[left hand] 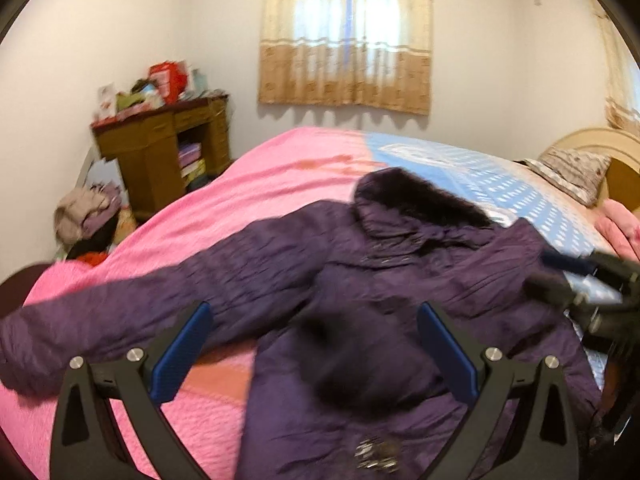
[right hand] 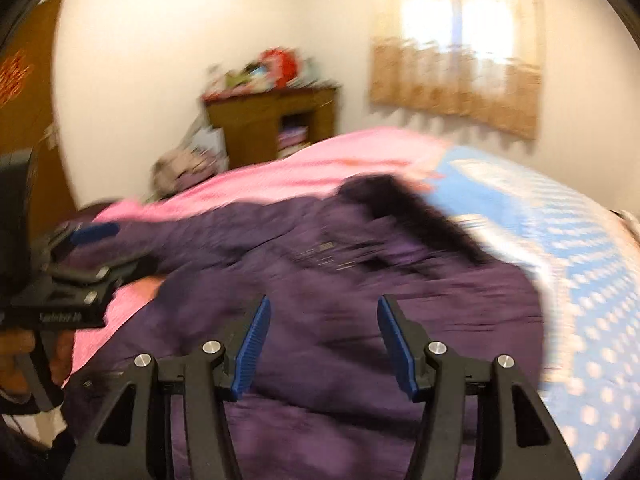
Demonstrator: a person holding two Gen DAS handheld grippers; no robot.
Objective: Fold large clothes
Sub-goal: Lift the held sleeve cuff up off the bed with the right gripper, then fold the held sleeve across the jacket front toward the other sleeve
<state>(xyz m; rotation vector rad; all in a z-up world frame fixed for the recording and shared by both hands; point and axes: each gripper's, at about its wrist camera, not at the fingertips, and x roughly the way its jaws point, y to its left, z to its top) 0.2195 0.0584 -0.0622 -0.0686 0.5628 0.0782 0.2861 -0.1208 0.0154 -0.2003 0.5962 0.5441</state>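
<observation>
A large dark purple padded jacket [left hand: 360, 288] with a dark fur-trimmed hood [left hand: 416, 196] lies spread on the bed, one sleeve [left hand: 120, 316] stretched to the left. My left gripper [left hand: 314, 320] is open and empty, just above the jacket's body. My right gripper [right hand: 322, 316] is open and empty over the jacket [right hand: 360, 280]. The right gripper also shows at the right edge of the left wrist view [left hand: 568, 276], and the left gripper at the left edge of the right wrist view [right hand: 92, 248]. Both views are blurred.
The bed has a pink cover [left hand: 248, 200] and a blue dotted sheet [left hand: 500, 184], with a pillow [left hand: 576, 172] at the headboard. A cluttered wooden desk [left hand: 168, 148] and a pile of clothes [left hand: 88, 220] stand by the far wall. A curtained window [left hand: 346, 36] is behind.
</observation>
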